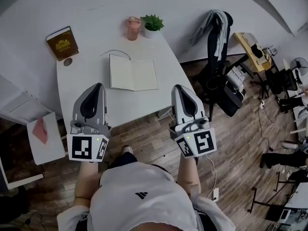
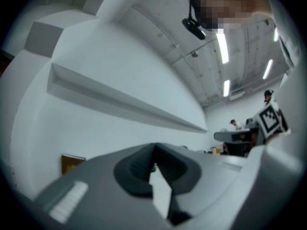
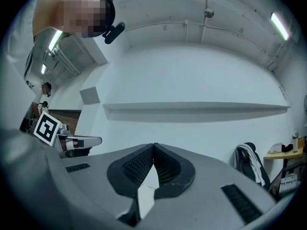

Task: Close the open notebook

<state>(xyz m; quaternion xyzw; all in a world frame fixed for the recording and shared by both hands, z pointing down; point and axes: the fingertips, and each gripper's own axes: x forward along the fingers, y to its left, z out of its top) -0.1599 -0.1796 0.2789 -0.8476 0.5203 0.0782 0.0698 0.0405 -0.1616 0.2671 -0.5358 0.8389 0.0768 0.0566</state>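
Here we are at the white bench [image 1: 82, 78], and the open notebook [image 1: 133, 74] lies flat in the middle of it, both blank pages up. Its spine runs straight away from the person, so the spread stretches side to side across the bench. Behind it, at the far edge, stand a pink cup [image 1: 133, 28] and a small potted plant [image 1: 152, 24], and a brown book [image 1: 62, 43] sits off at the far left corner, well apart from the notebook.

The left hand-held gripper [image 1: 98, 87] is held out at the near edge, jaws pressed together with nothing between them. The right hand-held gripper [image 1: 177, 88] matches it on the other side: jaws tip to tip, empty too.

What counts is this: the notebook lies ahead of both and between them, its left page toward the left hand-held gripper, its right page toward the right one. From above, the left tip looks just beside the near left corner, the right tip a little further off its corner. Neither is touching paper. By my reckoning, either could get under an outer page edge and swing it over the spine, and the left looks the handier.
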